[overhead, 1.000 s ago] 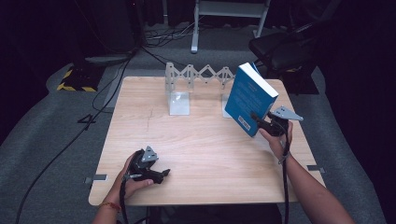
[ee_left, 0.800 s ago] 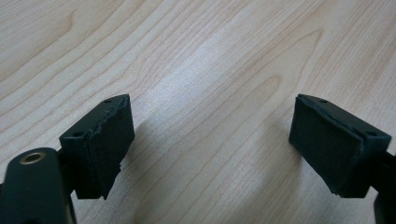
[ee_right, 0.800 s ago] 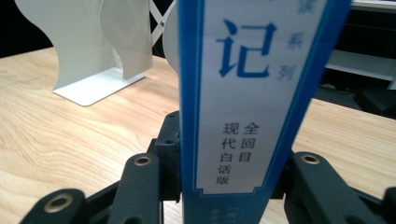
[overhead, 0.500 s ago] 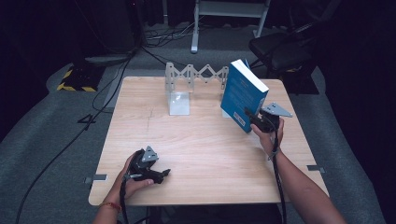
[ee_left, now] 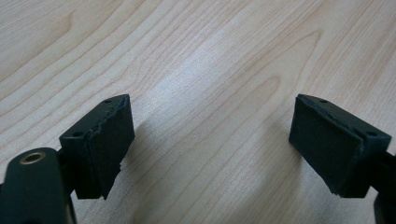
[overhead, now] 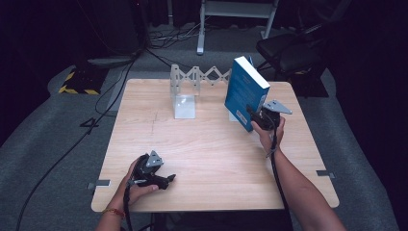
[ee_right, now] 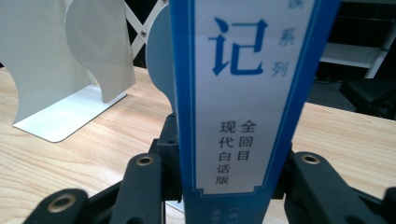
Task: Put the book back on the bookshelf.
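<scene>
A thick blue book (overhead: 243,91) with a white spine label stands tilted above the right side of the wooden table (overhead: 207,144). My right gripper (overhead: 255,118) is shut on its lower end. In the right gripper view the spine (ee_right: 247,93) rises straight up between the jaws, and my right gripper (ee_right: 229,186) clamps it from both sides. A white expanding book rack (overhead: 192,77) with bookend plates stands at the table's back, just left of the book. My left gripper (overhead: 166,180) rests open near the front left edge. My left gripper (ee_left: 210,144) has only bare wood between its pads.
A white bookend plate (ee_right: 56,70) with a flat foot stands to the left of the book, and another plate (ee_right: 159,56) is right behind it. A dark chair (overhead: 288,53) and cables (overhead: 120,77) lie on the grey floor beyond the table.
My right hand has carried the book leftward, closer to the white rack. The left hand and its gripper have stayed put.
</scene>
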Available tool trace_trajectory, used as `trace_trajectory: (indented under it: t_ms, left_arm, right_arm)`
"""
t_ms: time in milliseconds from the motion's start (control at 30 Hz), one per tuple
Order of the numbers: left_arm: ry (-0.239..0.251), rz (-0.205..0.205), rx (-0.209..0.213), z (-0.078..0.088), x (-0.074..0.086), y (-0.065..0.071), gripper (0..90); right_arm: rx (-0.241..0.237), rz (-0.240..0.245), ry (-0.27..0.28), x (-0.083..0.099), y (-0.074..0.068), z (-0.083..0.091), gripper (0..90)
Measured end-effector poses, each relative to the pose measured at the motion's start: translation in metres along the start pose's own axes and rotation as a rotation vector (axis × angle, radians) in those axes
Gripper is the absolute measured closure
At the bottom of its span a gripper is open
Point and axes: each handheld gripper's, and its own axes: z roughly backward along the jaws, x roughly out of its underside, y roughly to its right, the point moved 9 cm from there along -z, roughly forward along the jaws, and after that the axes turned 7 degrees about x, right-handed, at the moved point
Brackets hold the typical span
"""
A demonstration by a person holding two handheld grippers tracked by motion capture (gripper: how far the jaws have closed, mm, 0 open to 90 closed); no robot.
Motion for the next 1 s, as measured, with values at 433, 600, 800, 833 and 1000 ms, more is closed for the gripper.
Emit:
trace_trajectory:
  t_ms: [433, 600, 800, 833, 1000]
  left_arm:
    - [0.000, 0.004, 0.007, 0.000, 0.000, 0.001, 14.3]
    - [0.000, 0.000, 0.003, 0.000, 0.000, 0.000, 14.3]
    - [0.000, 0.000, 0.001, 0.000, 0.000, 0.000, 14.3]
    - [0.000, 0.000, 0.002, 0.000, 0.000, 0.000, 14.3]
    - [0.001, 0.003, 0.006, 0.000, 0.000, 0.001, 14.3]
  right_arm:
    - [-0.019, 0.023, -0.034, 0.000, 0.002, -0.001, 58.1]
    - [-0.057, 0.063, -0.092, 0.005, 0.009, 0.007, 50.0]
    - [-0.106, 0.107, -0.103, 0.004, 0.013, 0.018, 41.3]
    - [-0.117, 0.111, -0.110, 0.004, 0.014, 0.019, 40.1]
    - [-0.144, 0.148, -0.140, 0.003, 0.018, 0.031, 32.7]
